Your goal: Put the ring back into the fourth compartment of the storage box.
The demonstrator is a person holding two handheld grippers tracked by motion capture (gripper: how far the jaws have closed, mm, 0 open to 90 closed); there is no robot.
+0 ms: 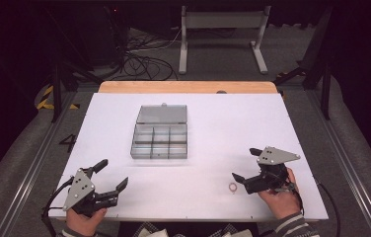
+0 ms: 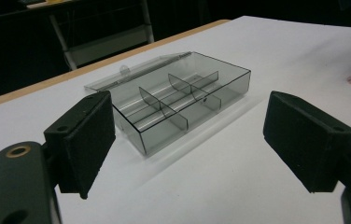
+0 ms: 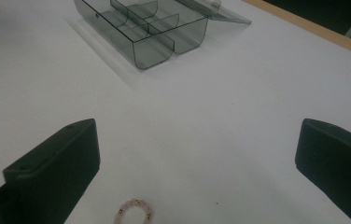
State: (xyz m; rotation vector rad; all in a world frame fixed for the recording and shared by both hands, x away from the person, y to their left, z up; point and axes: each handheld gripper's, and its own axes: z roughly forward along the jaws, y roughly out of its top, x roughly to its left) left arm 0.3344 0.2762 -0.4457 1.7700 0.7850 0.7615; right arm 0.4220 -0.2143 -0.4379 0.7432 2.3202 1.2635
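A small pink bead ring (image 3: 134, 212) is seen lying on the white table (image 1: 213, 123), just before the right gripper (image 1: 245, 165), whose jaws are spread wide and hold nothing. The left gripper (image 1: 112, 175) is likewise held open, near the table's front edge. The clear compartment box (image 1: 160, 140), lid laid back, stands mid-table, well apart from the ring. No readable writing is found on these things.

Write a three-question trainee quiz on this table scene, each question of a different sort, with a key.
1. True or false: the box has its lid shut.
2. Which hand-held gripper is nearer the bead ring? A) the left hand-held gripper B) the right hand-held gripper
3. Fill in: both hand-held grippers have their jaws ____.

Key:
1. False; the lid lies open behind the compartments.
2. B; the ring lies on the table just beside the right one's jaws, untouched.
3. Open; neither holds anything.
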